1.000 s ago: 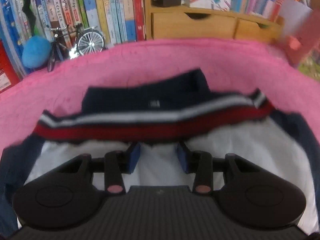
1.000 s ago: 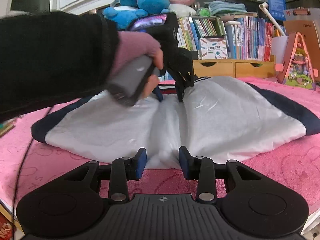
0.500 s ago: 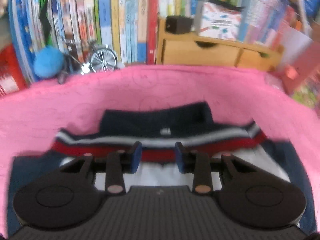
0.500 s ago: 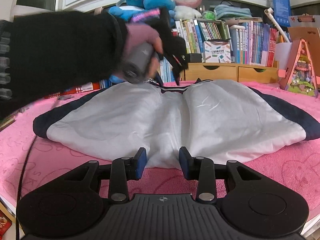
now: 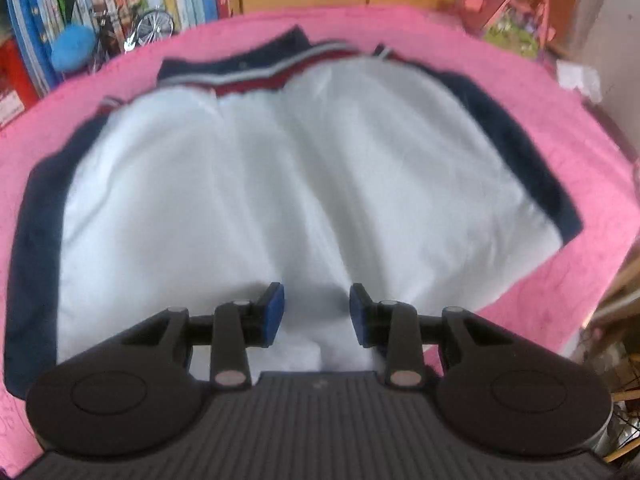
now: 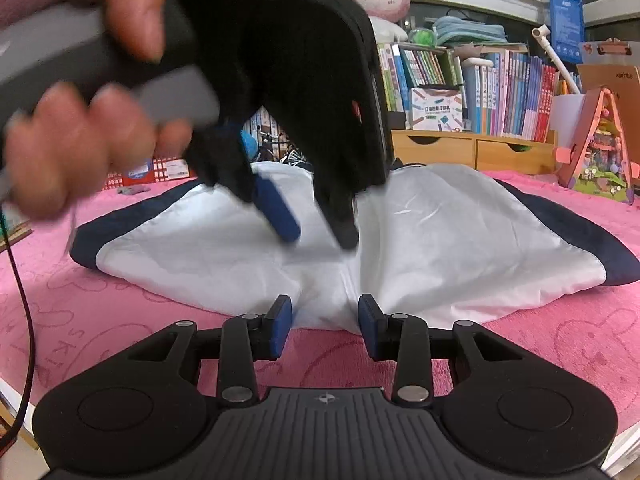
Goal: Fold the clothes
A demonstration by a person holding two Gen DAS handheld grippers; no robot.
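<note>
A white jacket [image 5: 304,184] with navy sleeves and a red, white and navy collar [image 5: 256,76] lies spread on the pink towel [image 5: 560,128]. A crease runs down its middle. My left gripper [image 5: 316,314] hangs open over the white cloth near the front hem, touching nothing. In the right wrist view the left gripper [image 6: 316,232] is held by a hand [image 6: 80,152] just above the jacket [image 6: 460,240]. My right gripper [image 6: 325,328] rests low at the front hem, open. The hem's edge lies between its tips and the pads do not press on it.
Books [image 6: 516,96] and wooden drawers [image 6: 472,152] line the back edge. A pink toy house [image 6: 600,156] stands at the back right, and a toy bicycle [image 5: 144,28] and a blue ball [image 5: 72,48] at the back left. A dark cable [image 6: 20,300] hangs at the left.
The left gripper has pulled back from the collar, over the white cloth, to the front hem. The right gripper has stayed where it was.
</note>
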